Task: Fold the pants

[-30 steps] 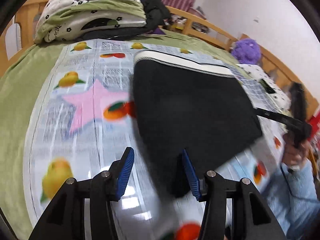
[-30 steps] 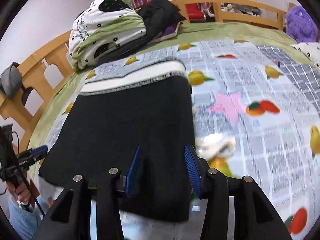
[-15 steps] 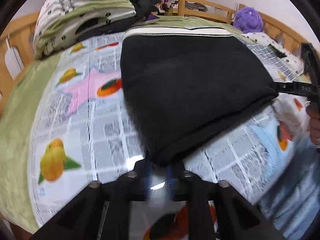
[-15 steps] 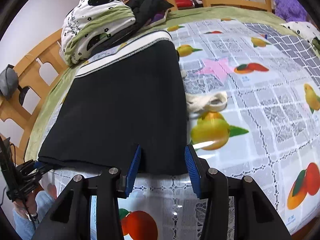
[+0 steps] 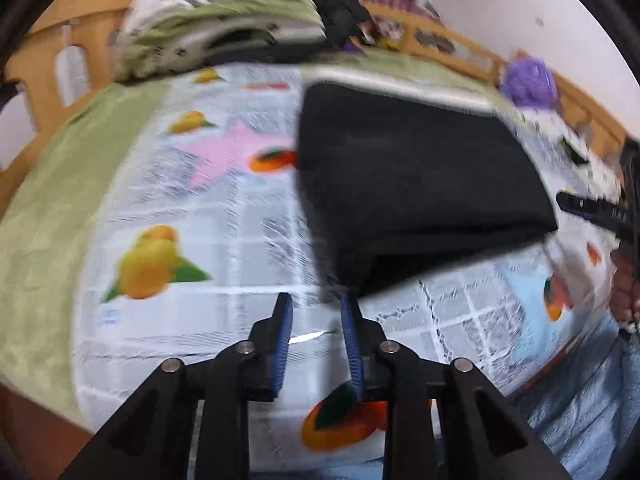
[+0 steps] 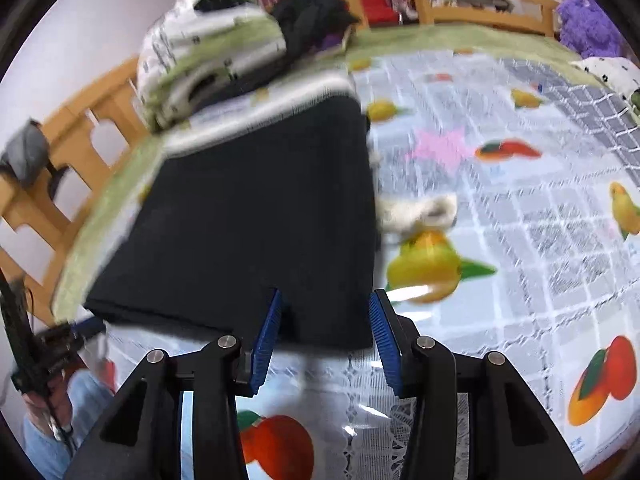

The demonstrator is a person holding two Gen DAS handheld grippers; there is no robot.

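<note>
The black pants (image 5: 412, 184) lie folded flat on the fruit-print tablecloth (image 5: 208, 224), white waistband at the far end. They also show in the right wrist view (image 6: 248, 224). My left gripper (image 5: 316, 300) is open and empty, its fingertips just short of the pants' near left corner. My right gripper (image 6: 326, 300) is open, its fingers either side of the pants' near right edge, not gripping it. A pale drawstring (image 6: 420, 212) lies on the cloth right of the pants.
A folded white and green quilt (image 5: 216, 32) and dark clothes (image 5: 340, 12) are piled at the far end by the wooden bed rail (image 6: 452, 0). A purple plush toy (image 6: 588, 24) sits at the far right corner. The cloth's front edge is close below both grippers.
My left gripper was shut at the pants' near corner half a second ago and has now opened and let go. The right gripper stays open at the near edge. Both views are motion-blurred.
</note>
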